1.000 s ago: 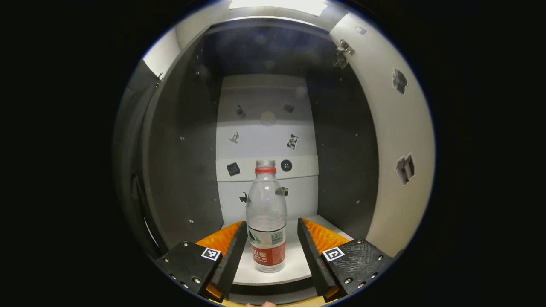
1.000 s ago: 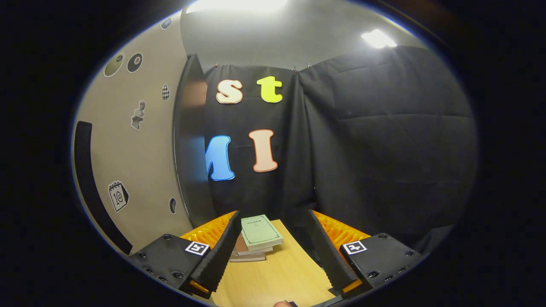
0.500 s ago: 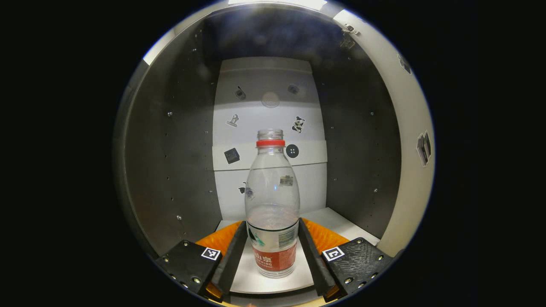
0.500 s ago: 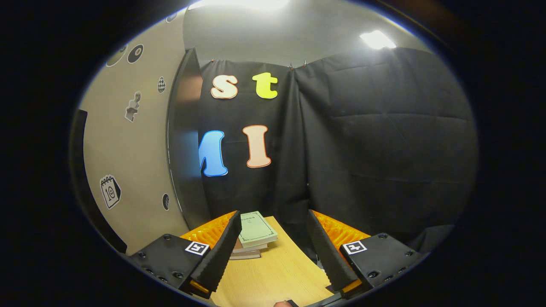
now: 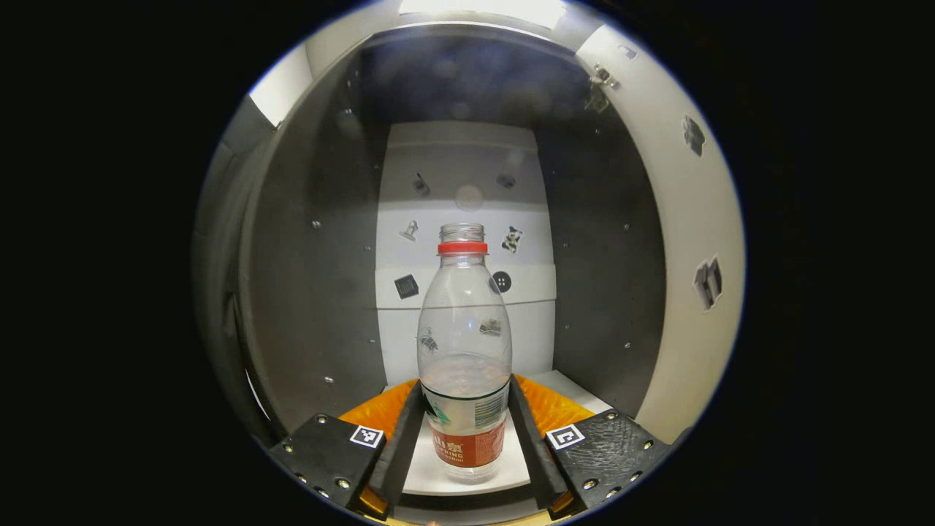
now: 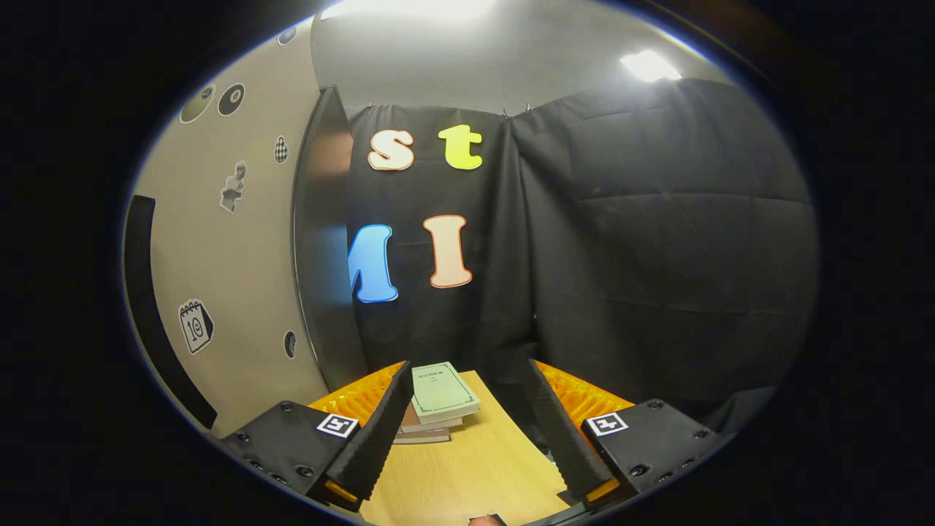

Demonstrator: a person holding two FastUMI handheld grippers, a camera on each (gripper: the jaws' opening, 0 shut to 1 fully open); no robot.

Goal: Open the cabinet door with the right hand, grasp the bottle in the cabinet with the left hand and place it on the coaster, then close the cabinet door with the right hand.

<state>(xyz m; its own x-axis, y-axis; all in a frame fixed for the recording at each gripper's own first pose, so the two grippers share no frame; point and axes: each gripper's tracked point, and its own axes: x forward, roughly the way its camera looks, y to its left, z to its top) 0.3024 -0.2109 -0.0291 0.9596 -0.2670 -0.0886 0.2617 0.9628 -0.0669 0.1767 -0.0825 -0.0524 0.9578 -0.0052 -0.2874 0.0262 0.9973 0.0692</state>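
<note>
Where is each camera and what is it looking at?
Left gripper view: rides the left tongs, looking into the open cabinet at the bottle between its fingers.
Right gripper view: rides the right tongs, looking over the table at books, with the cabinet door on the left; its fingers stand apart.
Shared: I can't match anything for sure.

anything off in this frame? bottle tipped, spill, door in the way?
Nothing stands out. The bottle stands upright on the cabinet shelf between the fingers of the left hand-held gripper, no spill visible. It has no cap on, with a little water inside. The cabinet door is swung open beside the right hand-held gripper, which is empty.
</note>
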